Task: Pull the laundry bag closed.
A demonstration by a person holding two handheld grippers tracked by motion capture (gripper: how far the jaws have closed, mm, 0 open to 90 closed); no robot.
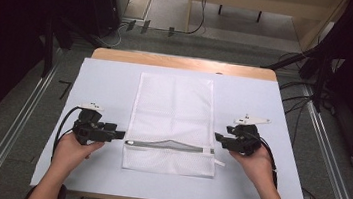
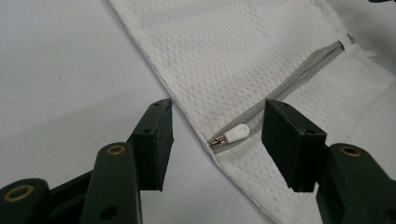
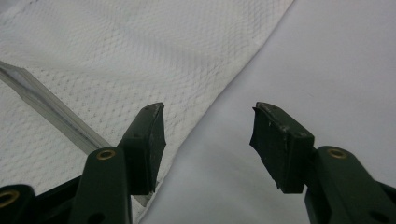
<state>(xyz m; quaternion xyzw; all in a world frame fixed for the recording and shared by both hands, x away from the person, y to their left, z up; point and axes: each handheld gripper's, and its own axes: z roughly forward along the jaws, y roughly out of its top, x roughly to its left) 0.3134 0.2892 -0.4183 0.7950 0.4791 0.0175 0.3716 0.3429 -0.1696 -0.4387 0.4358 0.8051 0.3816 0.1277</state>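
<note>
A white mesh bag (image 1: pixel 172 121) lies flat on the middle of the sheet (image 1: pixel 106 79) that covers the table (image 1: pixel 183 62). Its long sides run from 12 to 6 o'clock, and its far edge stops short of the sheet's far edge. A grey zip (image 1: pixel 169 145) crosses the bag near its 6 o'clock end, from 9 to 3 o'clock, and bows up a little at its middle. The white pull (image 2: pixel 235 134) sits at the zip's 9 o'clock end, right by the bag's side seam.

The left gripper (image 1: pixel 119 134) hovers just beside the bag's 9 o'clock edge, level with the zip. Its jaws stand wide apart and hold nothing; in the left gripper view the pull lies between them, nearer the right-hand jaw. The right gripper (image 1: pixel 218 136) is at the bag's 3 o'clock edge, its jaws also spread and empty; in the right gripper view the bag's side seam runs up between them and the zip's end passes behind the left-hand jaw.

Bare sheet lies open at 9 and 3 o'clock of both hands, and in a strip at 6 o'clock below the bag. A small white tab (image 1: pixel 218 162) sticks out from the bag's 3 o'clock edge below the zip. Whether either jaw touches the cloth cannot be told. The forearms are cut off at the bottom edge, and the room to both sides is too dark to read.
</note>
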